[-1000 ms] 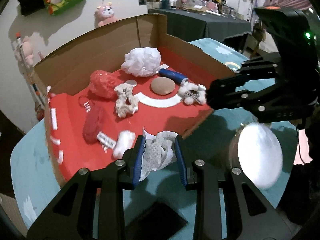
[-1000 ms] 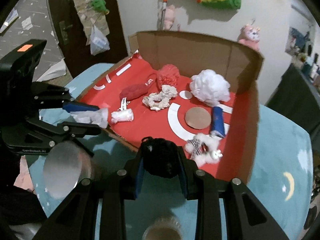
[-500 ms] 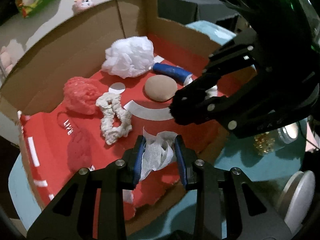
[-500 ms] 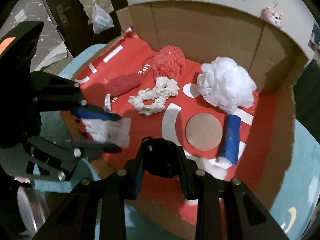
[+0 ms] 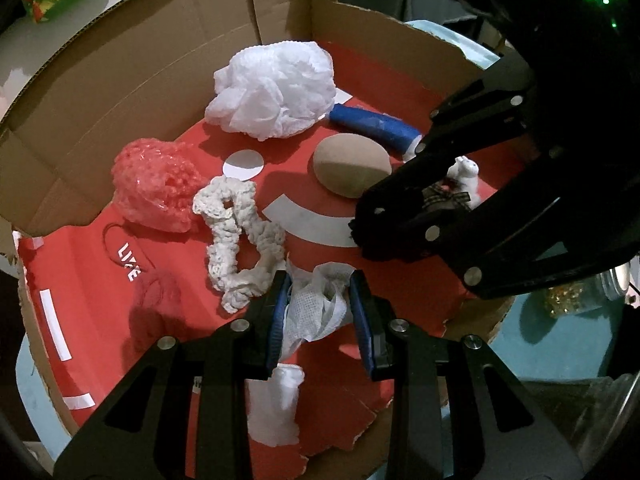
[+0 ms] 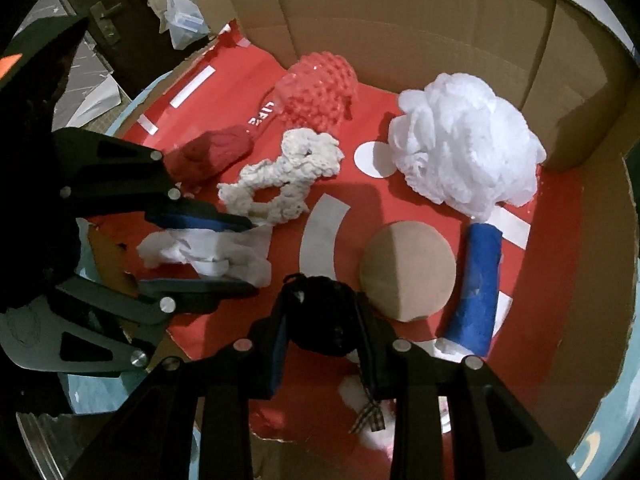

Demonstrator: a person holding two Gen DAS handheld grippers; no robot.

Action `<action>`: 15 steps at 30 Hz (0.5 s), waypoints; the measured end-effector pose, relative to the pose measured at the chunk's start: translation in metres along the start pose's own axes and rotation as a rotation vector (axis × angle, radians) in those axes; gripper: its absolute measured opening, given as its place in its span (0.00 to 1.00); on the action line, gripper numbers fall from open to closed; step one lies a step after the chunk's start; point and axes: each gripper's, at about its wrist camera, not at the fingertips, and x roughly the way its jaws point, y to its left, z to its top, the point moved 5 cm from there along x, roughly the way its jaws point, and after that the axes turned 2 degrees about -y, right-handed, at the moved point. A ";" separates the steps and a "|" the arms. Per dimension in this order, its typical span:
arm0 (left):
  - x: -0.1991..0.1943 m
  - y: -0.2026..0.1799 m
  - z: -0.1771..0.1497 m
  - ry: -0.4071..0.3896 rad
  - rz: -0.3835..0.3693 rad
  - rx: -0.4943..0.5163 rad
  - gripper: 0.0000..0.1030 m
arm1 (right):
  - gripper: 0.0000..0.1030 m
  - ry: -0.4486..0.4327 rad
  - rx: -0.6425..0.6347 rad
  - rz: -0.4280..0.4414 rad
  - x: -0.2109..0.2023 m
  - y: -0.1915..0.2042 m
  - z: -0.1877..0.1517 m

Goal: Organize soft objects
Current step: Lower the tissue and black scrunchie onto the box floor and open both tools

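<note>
Left wrist view: mounted behind the left claw (image 5: 320, 312), looking forward and steeply down along its two blue-padded fingers into the open cardboard box with red printed floor (image 5: 132, 80), from close above its torn near edge. Back wall across the upper left of the frame; right claw (image 5: 360, 232) intruding from the right.

Right wrist view: likewise behind the right claw (image 6: 320, 320), tilted down into the same box (image 6: 400, 20) at close range, left claw (image 6: 248, 256) entering from the left.

Shared between both: fluffy white mesh puff (image 5: 276, 88) (image 6: 468, 144), tan round disc (image 5: 350, 164) (image 6: 408, 270), blue cloth roll (image 5: 372, 126) (image 6: 478, 288), cream knitted loop (image 5: 236, 236) (image 6: 284, 176).
</note>
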 end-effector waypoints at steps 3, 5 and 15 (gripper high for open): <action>0.005 0.001 0.000 0.019 0.005 0.005 0.28 | 0.33 0.000 -0.001 -0.002 0.000 -0.001 0.000; 0.006 0.001 0.000 0.026 0.010 0.009 0.28 | 0.33 0.000 -0.004 -0.007 -0.001 -0.002 0.000; 0.023 -0.004 0.010 0.045 0.029 0.033 0.29 | 0.41 0.005 -0.018 -0.035 0.001 0.003 -0.002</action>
